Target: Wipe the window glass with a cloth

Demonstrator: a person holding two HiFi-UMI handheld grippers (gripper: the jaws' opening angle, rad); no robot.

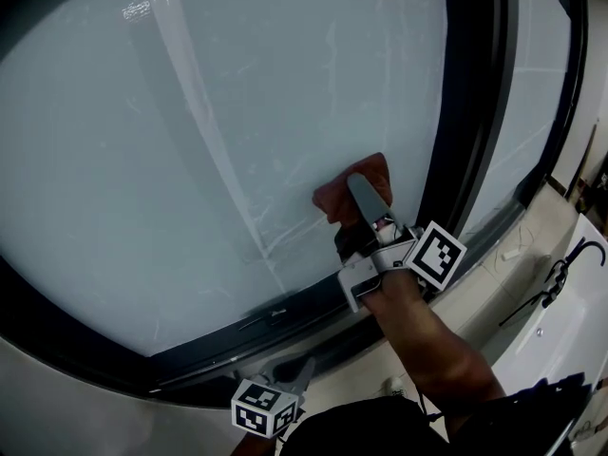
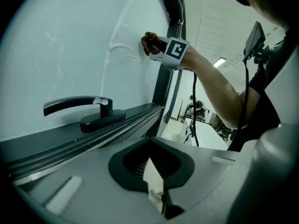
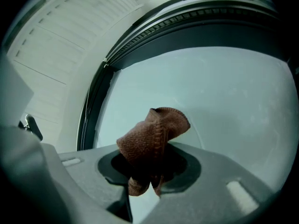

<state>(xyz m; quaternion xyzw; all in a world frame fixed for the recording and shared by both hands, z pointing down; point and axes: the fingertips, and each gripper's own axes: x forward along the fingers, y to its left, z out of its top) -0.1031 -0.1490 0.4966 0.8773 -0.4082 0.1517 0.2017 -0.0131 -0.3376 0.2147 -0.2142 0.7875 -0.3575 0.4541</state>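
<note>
Currently right gripper (image 1: 364, 196) clamps the brown cloth (image 1: 334, 196) against the window glass (image 1: 190, 160). Left gripper (image 2: 152, 171): jaws together, empty, near window handle (image 2: 79, 105).

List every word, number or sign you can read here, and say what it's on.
Nothing legible.
Cube on the right gripper: black-and-white square pattern, no letters.
Cube on the left gripper: same.
Small label at the left gripper's jaws: too small to read.
Cloth: no tag or print showing.
</note>
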